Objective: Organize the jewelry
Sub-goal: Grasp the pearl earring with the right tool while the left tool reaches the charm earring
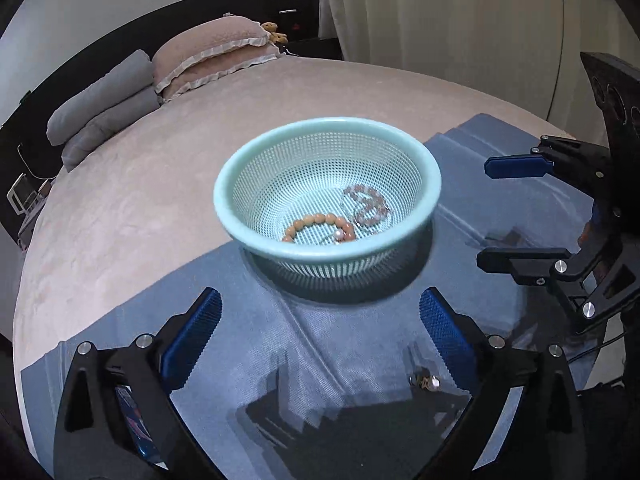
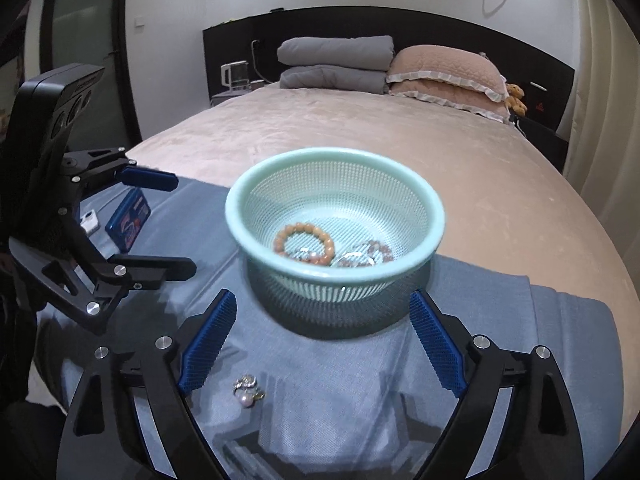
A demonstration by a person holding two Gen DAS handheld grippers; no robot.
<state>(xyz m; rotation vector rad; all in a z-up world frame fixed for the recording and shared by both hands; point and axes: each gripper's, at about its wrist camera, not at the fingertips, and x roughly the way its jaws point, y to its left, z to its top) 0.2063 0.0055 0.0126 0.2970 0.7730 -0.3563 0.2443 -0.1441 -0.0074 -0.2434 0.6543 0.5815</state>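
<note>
A mint green mesh basket [image 1: 428, 216] [image 2: 240, 216] stands on a blue cloth [image 1: 320, 340] [image 2: 340, 368] on the bed. In it lie an orange bead bracelet [image 1: 316, 222] [image 2: 304, 228] and a pinkish bead bracelet [image 1: 370, 200] [image 2: 376, 250]. A small pearl brooch [image 1: 426, 381] [image 2: 248, 392] lies on the cloth in front of the basket. My left gripper [image 1: 320, 308] [image 2: 160, 226] is open and empty, just short of the basket. My right gripper [image 2: 324, 308] [image 1: 486, 212] is open and empty, also facing the basket.
A blue box [image 2: 130, 220] and a small white item [image 2: 90, 220] lie on the cloth at the left. Grey folded blankets [image 2: 336, 62] and pink pillows [image 2: 444, 72] sit at the bed's head. Curtains [image 1: 440, 12] hang at the right.
</note>
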